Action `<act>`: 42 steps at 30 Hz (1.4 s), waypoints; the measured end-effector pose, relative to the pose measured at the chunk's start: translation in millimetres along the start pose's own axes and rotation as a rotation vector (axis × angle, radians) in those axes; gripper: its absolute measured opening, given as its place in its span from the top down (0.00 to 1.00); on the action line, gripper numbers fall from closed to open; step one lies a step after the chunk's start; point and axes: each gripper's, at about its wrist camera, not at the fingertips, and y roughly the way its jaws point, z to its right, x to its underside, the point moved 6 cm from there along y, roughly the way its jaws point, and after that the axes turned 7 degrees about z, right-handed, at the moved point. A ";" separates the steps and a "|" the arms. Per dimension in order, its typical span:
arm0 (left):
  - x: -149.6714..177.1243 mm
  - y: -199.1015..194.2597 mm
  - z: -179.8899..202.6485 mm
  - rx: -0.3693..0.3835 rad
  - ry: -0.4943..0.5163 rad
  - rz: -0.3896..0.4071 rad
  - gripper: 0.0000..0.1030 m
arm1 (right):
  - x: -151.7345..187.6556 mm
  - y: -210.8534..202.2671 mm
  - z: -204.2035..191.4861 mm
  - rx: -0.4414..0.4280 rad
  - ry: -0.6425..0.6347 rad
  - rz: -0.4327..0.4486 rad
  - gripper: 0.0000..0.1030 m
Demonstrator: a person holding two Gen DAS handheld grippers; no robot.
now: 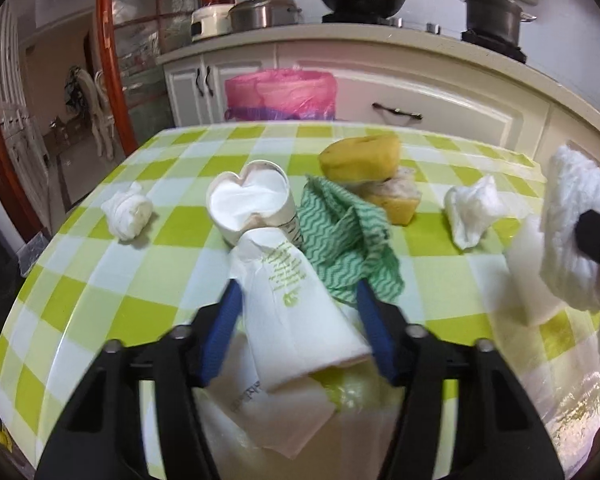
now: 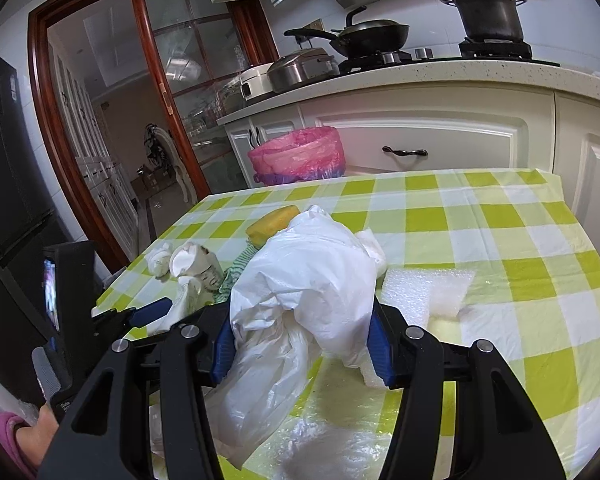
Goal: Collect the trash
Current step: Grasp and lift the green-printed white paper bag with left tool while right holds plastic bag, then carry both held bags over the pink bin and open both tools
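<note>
My left gripper (image 1: 298, 288) is shut on a white paper wrapper with green print (image 1: 292, 300), held above the green-checked table (image 1: 100, 280). My right gripper (image 2: 300, 304) is shut on a crumpled white plastic bag (image 2: 312, 272), also seen at the right of the left wrist view (image 1: 576, 216). On the table lie a crushed paper cup (image 1: 248, 204), a green wavy cloth (image 1: 348, 236), a yellow sponge (image 1: 360, 158), and two tissue wads (image 1: 128, 212) (image 1: 472, 208). A bin with a pink liner (image 1: 280, 94) stands behind the table.
A white foam sheet (image 2: 424, 288) lies on the table right of my right gripper. White cabinets (image 2: 440, 136) and a counter with pots and a pan (image 2: 364, 36) stand behind. A glass sliding door (image 2: 172, 92) is at the left.
</note>
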 end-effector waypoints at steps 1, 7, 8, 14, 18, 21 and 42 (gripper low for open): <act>-1.5 -2.8 1.9 0.001 0.011 0.014 0.62 | -0.1 0.2 -0.3 -0.002 0.002 0.000 0.49; -1.9 -7.7 4.7 0.040 0.019 0.026 0.73 | -0.2 0.3 -4.1 -0.007 -0.004 0.000 0.49; -1.9 -9.4 4.1 0.048 0.016 0.032 0.74 | -0.1 0.2 -5.1 -0.007 -0.005 0.000 0.49; -15.8 -33.1 1.7 0.074 0.007 0.112 0.74 | -3.1 -1.2 -9.7 -0.005 -0.013 0.007 0.49; -27.9 -54.6 0.3 0.088 -0.001 0.181 0.74 | -10.1 -6.7 -20.4 -0.014 -0.035 0.031 0.49; -35.0 -69.1 -2.1 0.098 -0.009 0.220 0.74 | -15.0 -12.6 -27.7 -0.017 -0.047 0.051 0.49; -62.6 -133.8 -15.5 0.109 0.011 0.407 0.73 | -35.6 -28.9 -65.5 -0.051 -0.082 0.108 0.49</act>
